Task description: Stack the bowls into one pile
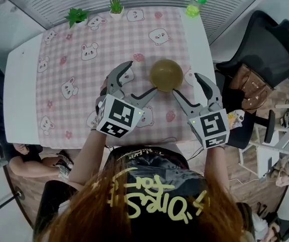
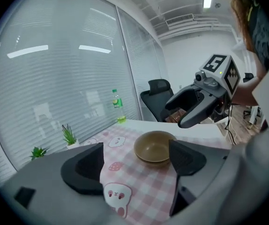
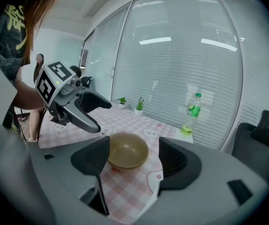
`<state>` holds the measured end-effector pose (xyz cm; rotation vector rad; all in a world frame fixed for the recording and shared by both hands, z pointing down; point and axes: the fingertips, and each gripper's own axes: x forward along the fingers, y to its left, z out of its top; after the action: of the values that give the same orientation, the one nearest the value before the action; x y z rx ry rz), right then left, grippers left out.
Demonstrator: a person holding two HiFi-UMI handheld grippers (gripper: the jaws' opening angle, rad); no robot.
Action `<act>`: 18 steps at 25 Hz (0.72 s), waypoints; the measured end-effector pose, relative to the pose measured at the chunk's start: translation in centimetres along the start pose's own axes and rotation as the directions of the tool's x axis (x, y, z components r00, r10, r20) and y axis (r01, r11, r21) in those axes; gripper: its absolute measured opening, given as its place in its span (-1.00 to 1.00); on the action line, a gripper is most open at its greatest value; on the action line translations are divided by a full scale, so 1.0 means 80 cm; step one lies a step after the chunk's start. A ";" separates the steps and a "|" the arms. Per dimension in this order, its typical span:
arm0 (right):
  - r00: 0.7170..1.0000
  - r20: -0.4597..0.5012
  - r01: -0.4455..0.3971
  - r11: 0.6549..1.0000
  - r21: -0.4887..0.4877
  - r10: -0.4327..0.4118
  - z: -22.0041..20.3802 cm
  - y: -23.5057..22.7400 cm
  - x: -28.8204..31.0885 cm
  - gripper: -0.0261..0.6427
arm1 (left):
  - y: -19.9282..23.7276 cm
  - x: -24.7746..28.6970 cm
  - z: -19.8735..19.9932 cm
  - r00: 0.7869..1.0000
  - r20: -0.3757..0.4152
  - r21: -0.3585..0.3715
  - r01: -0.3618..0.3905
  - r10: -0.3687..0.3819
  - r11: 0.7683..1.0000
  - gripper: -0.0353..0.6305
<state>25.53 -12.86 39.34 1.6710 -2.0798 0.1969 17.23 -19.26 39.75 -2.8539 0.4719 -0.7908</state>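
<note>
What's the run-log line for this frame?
bowl pile: nested, on pink checked tablecloth | left gripper: open, empty, near pile | right gripper: open, empty, near pile

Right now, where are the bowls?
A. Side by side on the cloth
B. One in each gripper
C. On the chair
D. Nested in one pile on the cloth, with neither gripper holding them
D: the bowls sit nested in one pile on the cloth, while the left gripper and the right gripper both have their jaws apart and grip nothing.
</note>
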 end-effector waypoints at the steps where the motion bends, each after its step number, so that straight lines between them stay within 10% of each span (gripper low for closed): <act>1: 1.000 0.029 0.007 1.000 0.010 -0.008 0.010 -0.002 -0.004 0.07 | 0.005 -0.005 0.008 0.999 0.037 -0.023 -0.013 0.014 1.000 0.42; 18: 0.921 0.378 0.049 0.991 0.125 -0.093 0.150 -0.003 -0.068 -0.44 | 0.043 -0.090 0.105 0.935 0.312 -0.092 -0.145 0.167 0.985 -0.21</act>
<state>23.44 -12.78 26.33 1.9814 -2.3167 -0.0431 14.87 -19.65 28.40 -2.8808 0.6772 -0.2811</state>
